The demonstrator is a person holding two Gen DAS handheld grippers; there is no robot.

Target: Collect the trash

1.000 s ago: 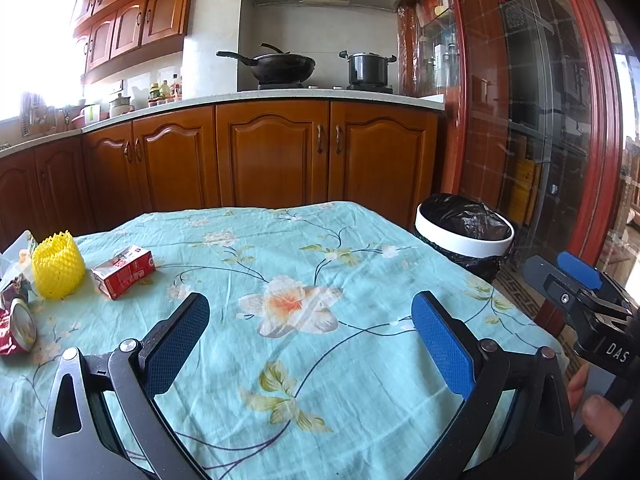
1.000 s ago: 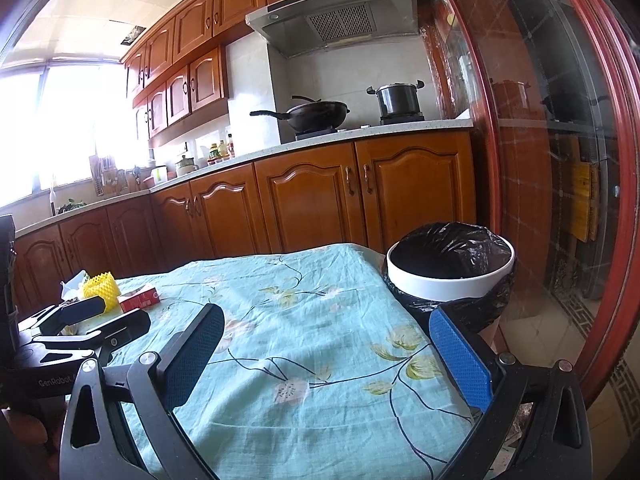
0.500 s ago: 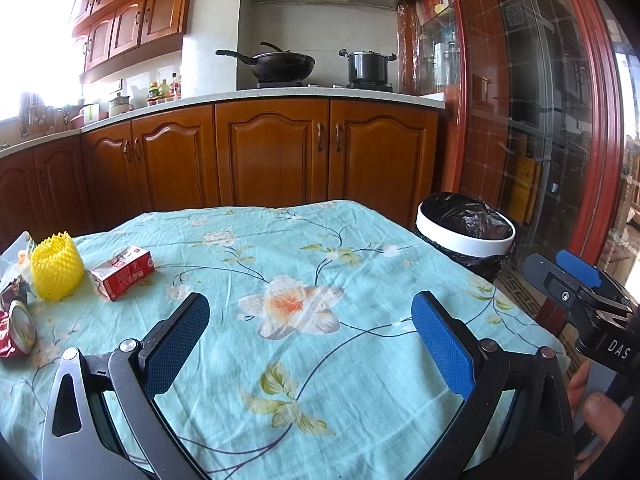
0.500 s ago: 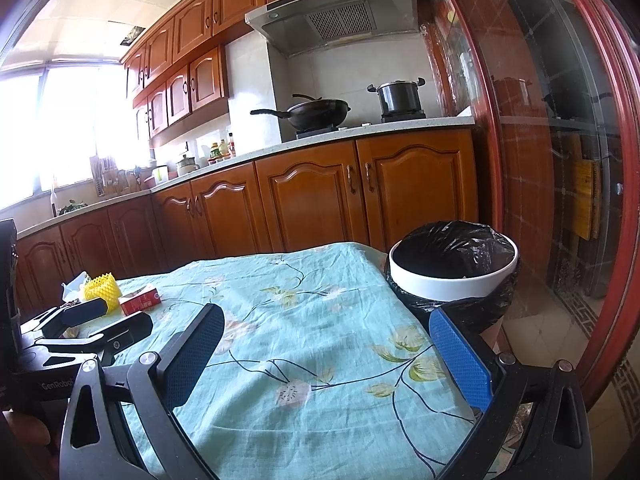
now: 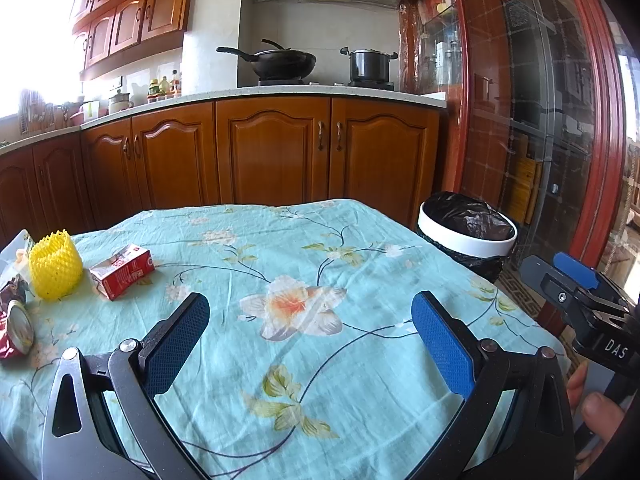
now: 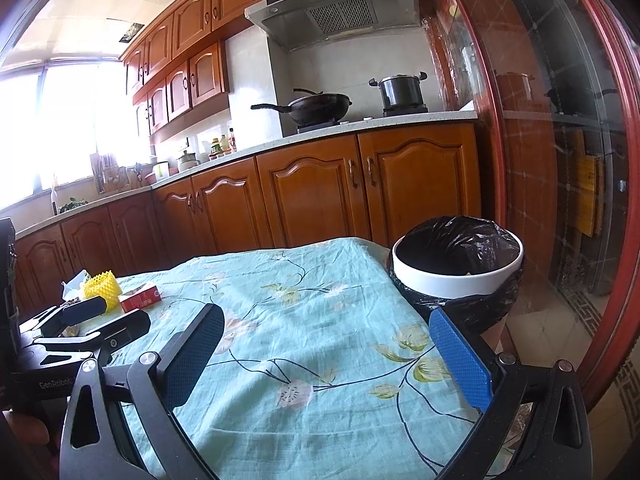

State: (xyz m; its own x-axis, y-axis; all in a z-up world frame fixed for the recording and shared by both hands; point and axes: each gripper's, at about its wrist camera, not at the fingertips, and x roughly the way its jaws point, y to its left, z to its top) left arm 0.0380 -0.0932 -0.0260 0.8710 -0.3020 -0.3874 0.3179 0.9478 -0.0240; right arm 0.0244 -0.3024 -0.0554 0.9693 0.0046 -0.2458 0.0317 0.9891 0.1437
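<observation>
Trash lies at the table's left side: a yellow foam net [image 5: 55, 265], a red carton [image 5: 122, 271], a crushed red wrapper [image 5: 14, 332] and white paper [image 6: 74, 280]. The net [image 6: 102, 286] and carton [image 6: 140, 298] also show in the right wrist view. A white bin with a black bag [image 5: 467, 230] [image 6: 458, 268] stands off the table's right edge. My left gripper [image 5: 310, 320] is open and empty over the tablecloth's middle. My right gripper [image 6: 326, 334] is open and empty over the table's right part, near the bin.
The table wears a teal floral cloth [image 5: 304, 264]. Wooden cabinets [image 5: 276, 152] with a wok and pot on the counter stand behind. A red-framed glass door [image 5: 560, 120] is at the right, beyond the bin.
</observation>
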